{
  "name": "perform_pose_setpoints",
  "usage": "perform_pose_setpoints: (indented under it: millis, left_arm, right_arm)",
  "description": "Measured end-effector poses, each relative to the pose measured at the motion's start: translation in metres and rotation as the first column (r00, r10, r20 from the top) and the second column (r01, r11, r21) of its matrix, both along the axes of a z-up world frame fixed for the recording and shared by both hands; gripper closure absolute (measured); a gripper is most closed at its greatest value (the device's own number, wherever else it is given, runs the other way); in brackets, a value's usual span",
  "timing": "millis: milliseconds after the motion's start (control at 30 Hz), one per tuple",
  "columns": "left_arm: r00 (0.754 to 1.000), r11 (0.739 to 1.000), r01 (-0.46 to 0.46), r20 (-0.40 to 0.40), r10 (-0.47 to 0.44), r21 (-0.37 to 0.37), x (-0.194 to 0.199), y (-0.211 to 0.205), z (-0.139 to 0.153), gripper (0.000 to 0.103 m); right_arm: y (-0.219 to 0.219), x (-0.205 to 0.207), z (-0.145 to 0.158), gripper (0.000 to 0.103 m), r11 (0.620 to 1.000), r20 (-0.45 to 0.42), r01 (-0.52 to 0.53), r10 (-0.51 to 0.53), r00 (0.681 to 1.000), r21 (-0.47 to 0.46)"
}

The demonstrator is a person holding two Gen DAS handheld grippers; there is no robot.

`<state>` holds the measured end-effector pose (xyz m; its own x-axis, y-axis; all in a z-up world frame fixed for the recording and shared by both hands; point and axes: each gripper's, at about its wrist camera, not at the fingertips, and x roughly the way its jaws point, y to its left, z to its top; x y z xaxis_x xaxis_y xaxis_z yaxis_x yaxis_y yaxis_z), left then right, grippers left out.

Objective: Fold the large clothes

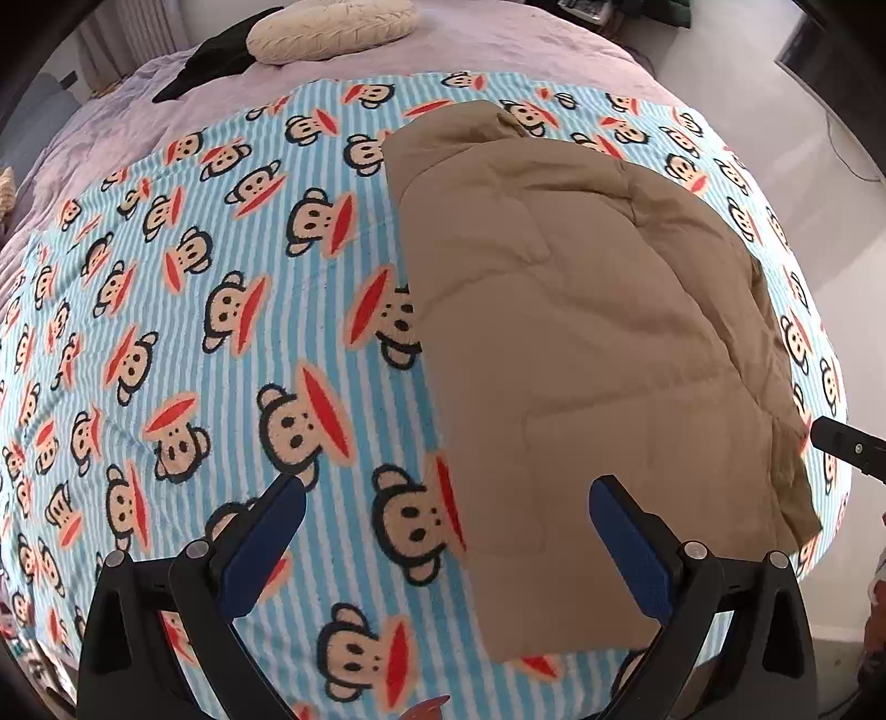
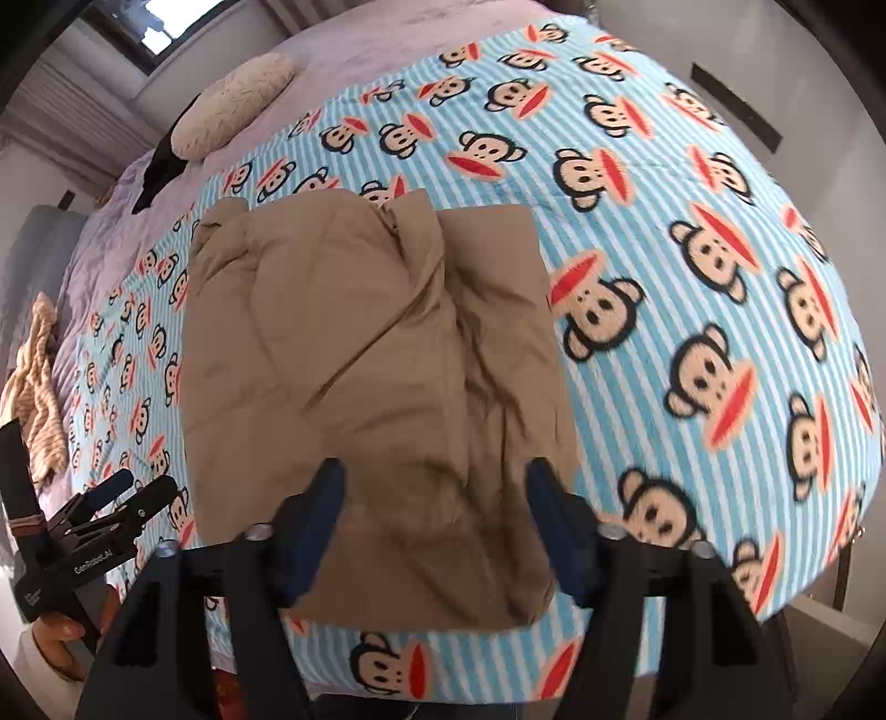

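Two grippers hover over one tan quilted garment (image 2: 365,387), probably a padded jacket already folded into a long rectangle, which lies on a blue-striped monkey-print blanket (image 1: 194,332) spread over the bed. Its long axis runs away from both cameras, from the near bed edge toward the pillow end. Seen from the right wrist, the garment sits straight ahead of the right gripper (image 2: 434,531), whose jaws stand wide apart and empty above the near short edge; this hand looks the nearer and better lined up. From the left wrist, the left gripper (image 1: 446,543) is also spread wide and holding nothing, and the garment's left long edge runs between its fingers, so the bulk lies ahead and to its right. A next fold would likely bring the near end toward the far end, judging by that axis. Beyond the blanket lie a lilac bedsheet (image 1: 498,50), a round cream cushion (image 1: 332,25), a dark cloth (image 1: 216,61), and grey flooring at the right.
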<state>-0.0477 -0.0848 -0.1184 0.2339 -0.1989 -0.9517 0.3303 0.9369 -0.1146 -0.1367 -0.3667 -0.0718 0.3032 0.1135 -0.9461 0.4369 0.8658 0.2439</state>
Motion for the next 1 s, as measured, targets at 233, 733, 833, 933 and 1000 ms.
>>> perform_pose_setpoints:
  millis: [233,733,833,933,1000]
  left_arm:
    - [0.999,0.999,-0.033,-0.04,0.033,0.003,0.011,-0.011,-0.01,0.0]
    - [0.98,0.98,-0.062,-0.199,0.024,-0.189,0.043,-0.013,-0.033,0.0]
    - [0.967,0.964,-0.081,-0.256,0.014,-0.252,0.051,-0.011,-0.042,0.001]
    - [0.966,0.955,-0.078,-0.26,0.001,-0.286,0.056,-0.012,-0.046,0.001]
    - [0.964,0.943,-0.072,-0.265,-0.017,-0.324,0.06,-0.013,-0.05,0.001]
  right_arm:
    - [-0.035,0.016,-0.019,0.017,0.997,0.001,-0.022,0.022,1.0,0.075]
    - [-0.09,0.024,-0.061,0.016,0.95,-0.007,0.015,-0.013,1.0,0.312]
    - [-0.094,0.032,-0.069,0.016,0.905,0.007,0.009,-0.013,1.0,0.426]
    - [-0.087,0.046,-0.075,0.016,0.908,0.0,-0.059,0.065,0.998,0.415]
    - [-0.078,0.054,-0.078,0.016,0.936,-0.021,-0.116,0.13,0.991,0.333]
